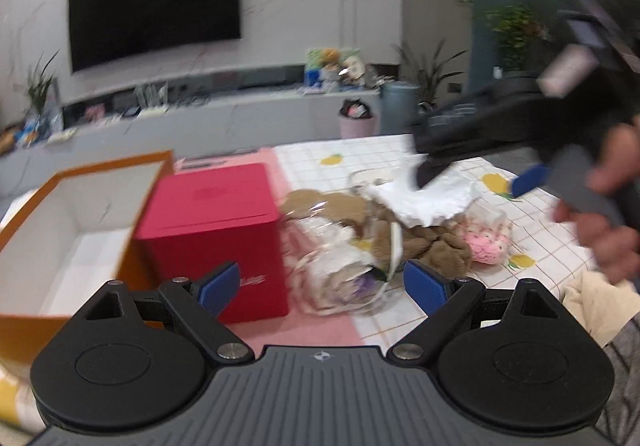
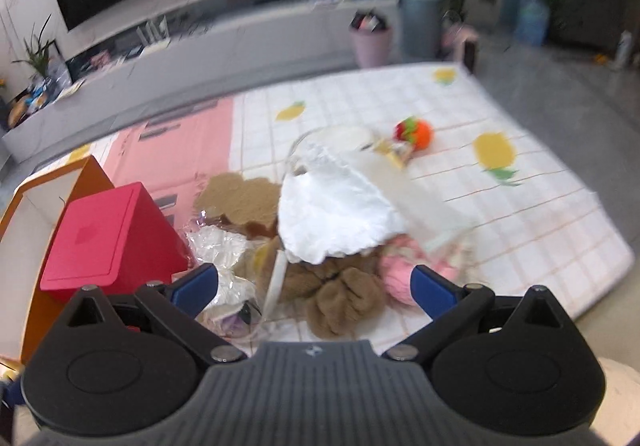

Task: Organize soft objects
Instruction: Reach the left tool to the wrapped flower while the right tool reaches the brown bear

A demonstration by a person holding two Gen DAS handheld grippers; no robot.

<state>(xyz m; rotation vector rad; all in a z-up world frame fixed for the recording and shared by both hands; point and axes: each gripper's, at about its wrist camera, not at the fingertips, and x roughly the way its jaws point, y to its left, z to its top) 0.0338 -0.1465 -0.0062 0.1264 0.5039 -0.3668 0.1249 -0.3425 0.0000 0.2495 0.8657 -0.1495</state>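
A heap of soft things lies on the lemon-print table cover (image 2: pixel 520 226): a white cloth (image 2: pixel 332 213) (image 1: pixel 424 201) on top, a brown plush (image 2: pixel 340 298) (image 1: pixel 436 246), a pink knitted piece (image 2: pixel 396 274) (image 1: pixel 488 246) and a clear-wrapped bundle (image 2: pixel 220 246) (image 1: pixel 336 278). An orange-and-red knitted ball (image 2: pixel 414 133) lies apart, farther back. My left gripper (image 1: pixel 322 286) is open, just short of the wrapped bundle. My right gripper (image 2: pixel 316 288) (image 1: pixel 476 179) is open above the heap, with nothing between its blue fingers; in the left wrist view it hovers at the white cloth.
An open orange box (image 1: pixel 80 205) with a white inside stands at the left, and a closed red box (image 1: pixel 216 230) sits beside it against the heap. A hand (image 1: pixel 608 230) holds the right gripper. A clear round container (image 2: pixel 332 137) lies behind the white cloth.
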